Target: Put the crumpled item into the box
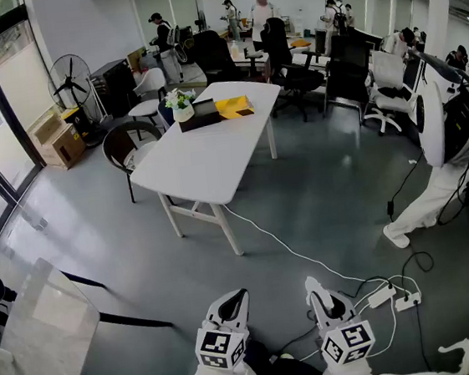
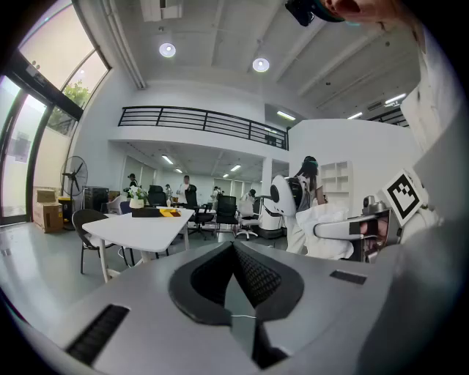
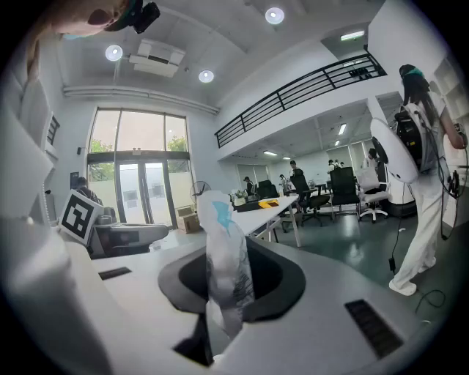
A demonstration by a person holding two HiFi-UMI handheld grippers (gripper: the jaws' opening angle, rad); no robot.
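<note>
My right gripper [image 3: 220,253] is shut on a crumpled white item with a blue patch [image 3: 218,220], which sticks up between its jaws. In the head view the right gripper [image 1: 315,291] and the left gripper [image 1: 233,302] hang side by side low over the grey floor. The left gripper [image 2: 234,253] is shut with nothing in it. A dark box [image 1: 201,115] lies at the far end of a white table [image 1: 206,160], well ahead of both grippers. A yellow sheet [image 1: 233,105] and a small flower pot [image 1: 180,104] sit beside the box.
A person in white clothing [image 1: 442,167] stands at the right. A cable and power strips [image 1: 381,296] lie on the floor near my right gripper. A dark chair [image 1: 129,148] stands by the table; a fan [image 1: 69,79] and cardboard boxes [image 1: 61,143] are at the left.
</note>
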